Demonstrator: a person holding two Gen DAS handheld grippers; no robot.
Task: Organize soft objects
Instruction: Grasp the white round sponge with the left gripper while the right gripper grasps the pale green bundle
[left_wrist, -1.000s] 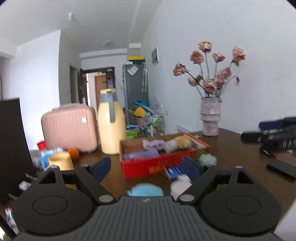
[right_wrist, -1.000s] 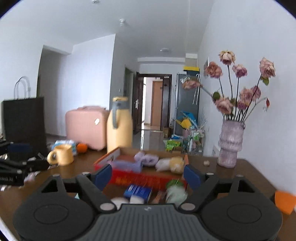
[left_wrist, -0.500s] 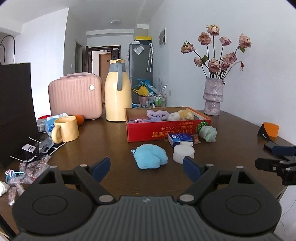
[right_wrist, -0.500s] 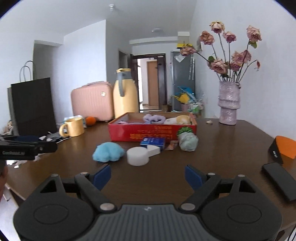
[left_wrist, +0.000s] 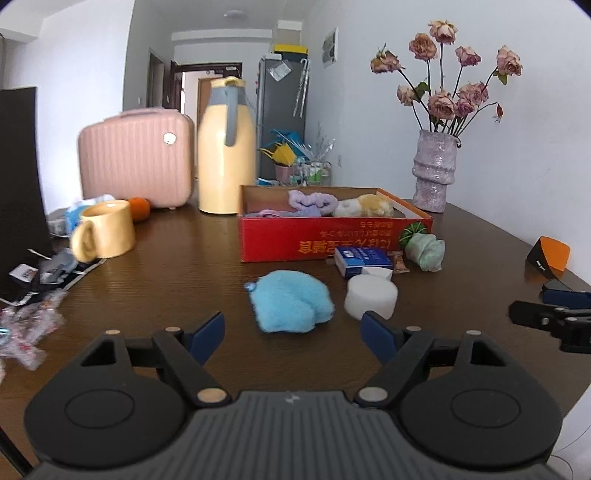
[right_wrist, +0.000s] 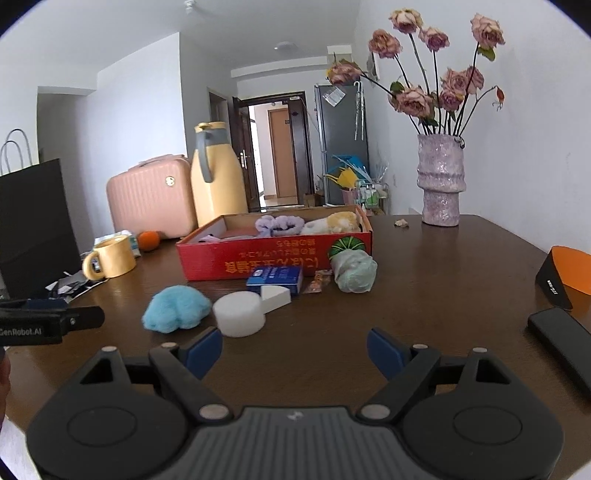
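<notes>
Your red box (left_wrist: 332, 240) sits mid-worktop and already holds a purple scrunchie-like band (left_wrist: 312, 201), a cream-and-tan plush (left_wrist: 364, 206) and some pinkish fabric at its left end — so part of the sorting looks done. Still outside, in front of the box, lie a fluffy blue soft piece (left_wrist: 291, 301), a round white sponge (left_wrist: 371, 297) with a white wedge (left_wrist: 376, 273) touching its far side, and a pale green squishy (left_wrist: 424, 251) leaning near the box's right corner. A blue packet (left_wrist: 362, 258) and a small wrapper lie among them; those look less like soft things and may stay out.

The left claw (left_wrist: 293, 328) is open, its jaws having just closed a little, with nothing pressed between the pads; the blue piece lies just ahead of the gap, untouched. The right claw (right_wrist: 295, 350) is open and empty too, lined up toward bare worktop (right_wrist: 424, 295) with the sponge near its left finger.

Judging by this, you are at the approach stage — three or four soft items remain to go in. Further out stand a yellow mug (left_wrist: 105, 230), a tall yellow flask, a pink case and a vase of dried roses (left_wrist: 434, 171).
</notes>
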